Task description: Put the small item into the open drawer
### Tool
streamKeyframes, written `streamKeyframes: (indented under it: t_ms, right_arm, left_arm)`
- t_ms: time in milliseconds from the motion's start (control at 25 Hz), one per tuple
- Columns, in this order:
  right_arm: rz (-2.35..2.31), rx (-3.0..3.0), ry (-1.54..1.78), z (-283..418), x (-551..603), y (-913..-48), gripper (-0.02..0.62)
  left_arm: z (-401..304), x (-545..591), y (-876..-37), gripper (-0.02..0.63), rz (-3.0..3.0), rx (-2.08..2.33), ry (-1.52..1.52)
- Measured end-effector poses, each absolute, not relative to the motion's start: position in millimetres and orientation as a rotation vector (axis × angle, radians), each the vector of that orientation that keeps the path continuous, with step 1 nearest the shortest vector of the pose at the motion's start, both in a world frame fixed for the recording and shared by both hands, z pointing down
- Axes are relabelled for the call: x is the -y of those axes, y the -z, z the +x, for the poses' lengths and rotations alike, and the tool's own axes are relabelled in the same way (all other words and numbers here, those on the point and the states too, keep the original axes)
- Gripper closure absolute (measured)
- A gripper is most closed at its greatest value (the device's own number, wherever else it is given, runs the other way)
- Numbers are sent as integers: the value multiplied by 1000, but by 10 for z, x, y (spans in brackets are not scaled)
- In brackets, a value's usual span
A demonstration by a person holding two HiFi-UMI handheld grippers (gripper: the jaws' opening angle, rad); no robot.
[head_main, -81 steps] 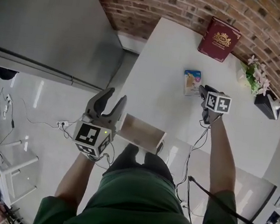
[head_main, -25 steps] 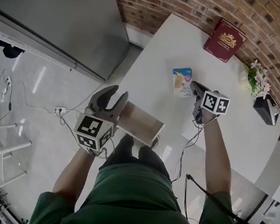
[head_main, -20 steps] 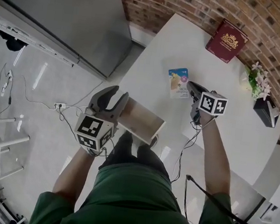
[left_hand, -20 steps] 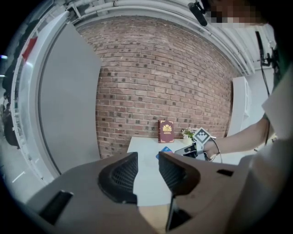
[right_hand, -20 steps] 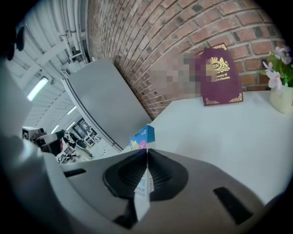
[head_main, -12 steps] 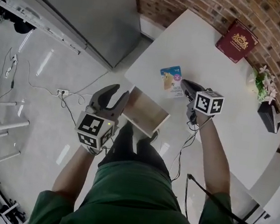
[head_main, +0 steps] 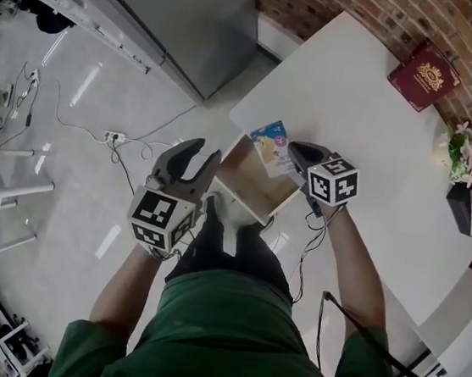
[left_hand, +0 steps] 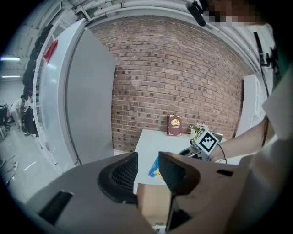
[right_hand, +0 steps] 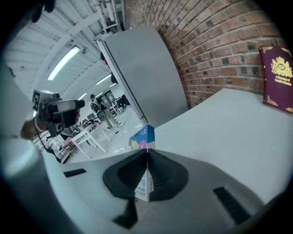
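Currently: carry stage, deposit not yet made.

Item: small flat packet [head_main: 268,139], blue and yellow print. It is pinched in the right tongs [head_main: 296,152], whose jaws are pressed together on its thin sides.

Location: in the air over the inner end of the open wooden drawer [head_main: 249,204], at the edge of the white counter [head_main: 372,123]; not yet inside.

Orientation: stood on edge, as the right gripper view shows. The long axis appears to run out along the tongs' own line, blue end leading away from the hand.

Left tongs [head_main: 190,162]: spread, nothing between them, just beside the drawer's outer end.

Next move, by judgement: lower the packet into the drawer, clear of its walls, then part the jaws.
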State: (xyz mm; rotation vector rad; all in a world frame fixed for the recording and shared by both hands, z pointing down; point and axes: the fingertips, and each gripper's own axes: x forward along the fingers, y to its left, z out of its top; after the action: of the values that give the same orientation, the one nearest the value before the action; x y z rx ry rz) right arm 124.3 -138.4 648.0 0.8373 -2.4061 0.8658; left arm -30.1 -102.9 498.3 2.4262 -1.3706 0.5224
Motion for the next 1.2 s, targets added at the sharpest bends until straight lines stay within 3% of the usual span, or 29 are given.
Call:
streamKeyframes:
  t_ms: [760, 1200]
  right_arm:
    - [812, 2181, -568, 255, 705, -7270, 584]
    - [852, 1988, -504, 471, 436, -8328, 583]
  left_arm:
    - [-1097, 1138, -5383, 474, 2383, 1238, -540]
    - [-1086, 928, -5965, 474, 2368, 1121, -607]
